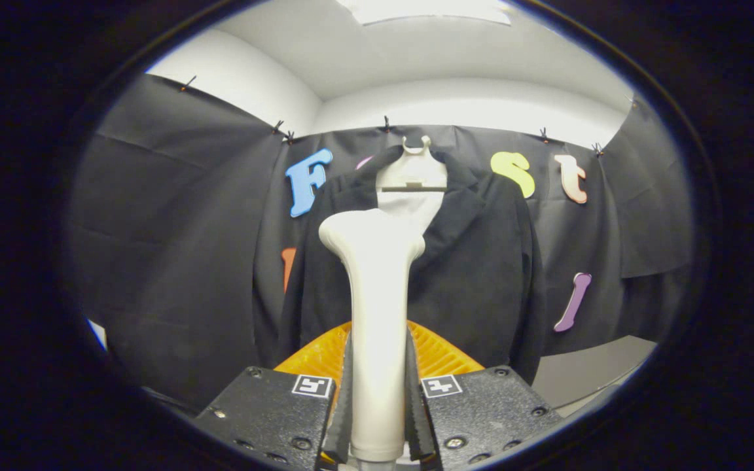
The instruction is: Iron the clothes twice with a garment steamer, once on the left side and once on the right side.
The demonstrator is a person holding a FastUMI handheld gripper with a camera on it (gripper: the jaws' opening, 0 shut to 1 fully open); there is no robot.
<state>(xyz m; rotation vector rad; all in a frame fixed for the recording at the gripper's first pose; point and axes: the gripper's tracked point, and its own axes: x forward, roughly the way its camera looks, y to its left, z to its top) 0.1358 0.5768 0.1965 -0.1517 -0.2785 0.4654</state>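
The tool (377, 418) is clamped on the upright handle of the white garment steamer (377, 314), both fingers pressing its sides. Just beyond the fingers, an orange ribbed piece (439, 353) shows behind the handle. Farther ahead, the black jacket (482, 275) hangs on a white hanger (414, 171) against the booth wall, the steamer's head level with its left lapel.

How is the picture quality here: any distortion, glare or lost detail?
Gripper view: strong fisheye bending of the walls; ceiling light overexposed; black jacket shows little detail against the dark cloth; steamer, held in the claw, is sharp and evenly lit.
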